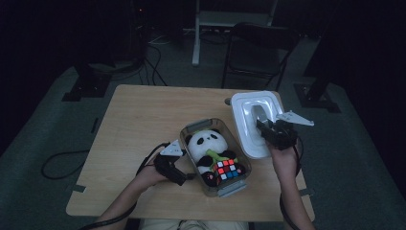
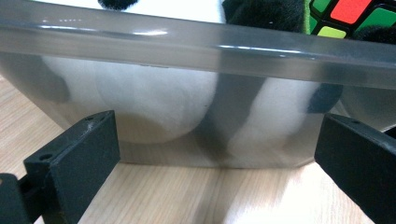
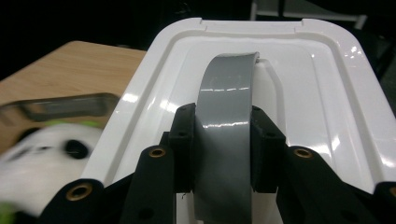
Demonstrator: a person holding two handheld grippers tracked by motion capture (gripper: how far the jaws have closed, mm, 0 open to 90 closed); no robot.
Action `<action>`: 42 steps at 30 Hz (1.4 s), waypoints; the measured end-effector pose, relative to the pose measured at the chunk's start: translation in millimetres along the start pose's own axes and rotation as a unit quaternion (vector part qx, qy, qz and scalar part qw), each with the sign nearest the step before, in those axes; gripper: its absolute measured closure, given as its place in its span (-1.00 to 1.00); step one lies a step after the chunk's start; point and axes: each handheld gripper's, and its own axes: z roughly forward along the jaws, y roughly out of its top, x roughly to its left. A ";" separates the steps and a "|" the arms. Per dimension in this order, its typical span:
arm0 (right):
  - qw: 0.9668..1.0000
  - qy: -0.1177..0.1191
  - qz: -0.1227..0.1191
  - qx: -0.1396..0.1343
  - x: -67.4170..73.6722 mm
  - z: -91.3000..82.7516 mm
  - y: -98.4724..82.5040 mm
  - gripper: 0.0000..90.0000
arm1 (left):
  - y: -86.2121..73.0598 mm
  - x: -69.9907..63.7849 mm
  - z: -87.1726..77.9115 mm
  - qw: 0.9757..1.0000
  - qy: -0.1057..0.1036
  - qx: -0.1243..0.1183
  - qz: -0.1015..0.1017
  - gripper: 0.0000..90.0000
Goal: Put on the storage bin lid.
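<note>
Fingers point(image 3: 182, 140) of the right gripper point(image 3: 223, 149) clamp the grey handle point(image 3: 226, 112) of the white lid point(image 3: 322, 93), one black pad on each flank of the strap, both pressed flush against it. Handle arches up from between the pads and curves away over the lid's recessed centre; lid spreads beyond and to both sides of the pads, top face toward the gripper camera. From the high view, right gripper point(image 1: 276, 130) holds the lid point(image 1: 249, 129) tilted, just beside the far right end of the clear box point(image 1: 189, 129); cannot tell whether the lid's lower edge touches the table point(image 1: 139, 115). Left gripper point(image 2: 210, 154) stands wide, pads point(image 2: 88, 144) well apart with nothing pinched between them. Smoky side wall of the box point(image 2: 196, 51) lies straight ahead of these fingers, just beyond the tips and spanning the whole gap; contact with the tips cannot be told. Bare tabletop point(image 2: 196, 196) lies between and below the pads. Behind the wall, the plush panda point(image 2: 154, 98) shows as white and black patches; the puzzle cube point(image 2: 355, 14) sits past the right-hand pad, up above the rim. High view: left gripper point(image 1: 179, 172) at the box's near left side, panda point(image 1: 206, 143) lying inside with the cube point(image 1: 227, 170) against its lower half.
</note>
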 end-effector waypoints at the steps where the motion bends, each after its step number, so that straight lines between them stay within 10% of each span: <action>1: 1.000 0.008 -0.002 -0.005 3.6 -3.2 1.1 0.50 | 1.0 -0.6 1.3 1.000 0.000 0.000 -0.002 -0.98; 19: 0.991 0.122 -0.040 0.034 82.6 -5.3 -13.3 0.50 | 12.4 -4.2 3.2 1.000 0.017 -0.014 -0.007 -0.98; 42: 0.988 0.123 -0.052 0.081 103.5 15.7 -25.3 0.50 | -10.7 0.8 -14.2 0.998 0.037 -0.015 -0.040 -0.98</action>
